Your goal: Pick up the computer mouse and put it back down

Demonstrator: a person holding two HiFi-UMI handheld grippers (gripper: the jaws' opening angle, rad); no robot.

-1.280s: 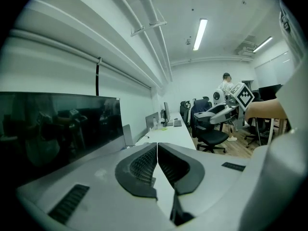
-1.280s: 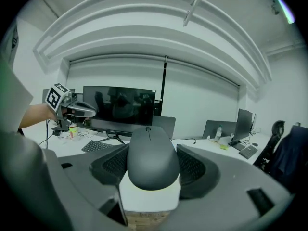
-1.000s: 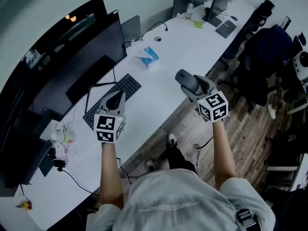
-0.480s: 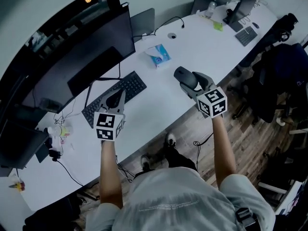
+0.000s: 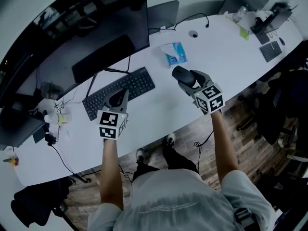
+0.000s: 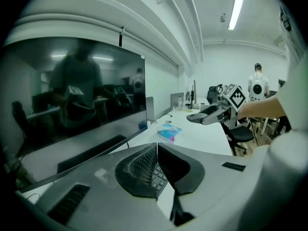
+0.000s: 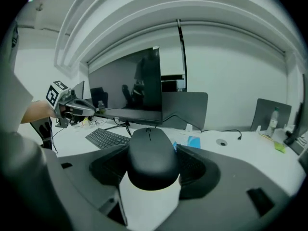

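Observation:
A dark computer mouse [image 5: 183, 75] [image 7: 150, 153] is held above the white desk [image 5: 159, 112], clamped between the jaws of my right gripper [image 5: 185, 78] [image 7: 151, 170], which is shut on it. The mouse sticks forward out of the jaws, in the air over the desk's middle, to the right of the black keyboard [image 5: 119, 92] [image 7: 107, 138]. My left gripper [image 5: 118, 98] [image 6: 156, 165] hovers over the keyboard's near edge with its jaws closed together and nothing between them.
A large dark monitor [image 5: 96, 37] stands behind the keyboard. A blue tissue pack [image 5: 174, 55] lies beyond the mouse. Cables and small items [image 5: 55, 119] clutter the desk's left end. More keyboards and laptops [image 5: 269, 49] sit far right. A person [image 6: 259, 88] stands in the far background.
The head camera has swung, so the desk sits more level in view. Both grippers hold about the same places over the desk, the right one still gripping the mouse in the air.

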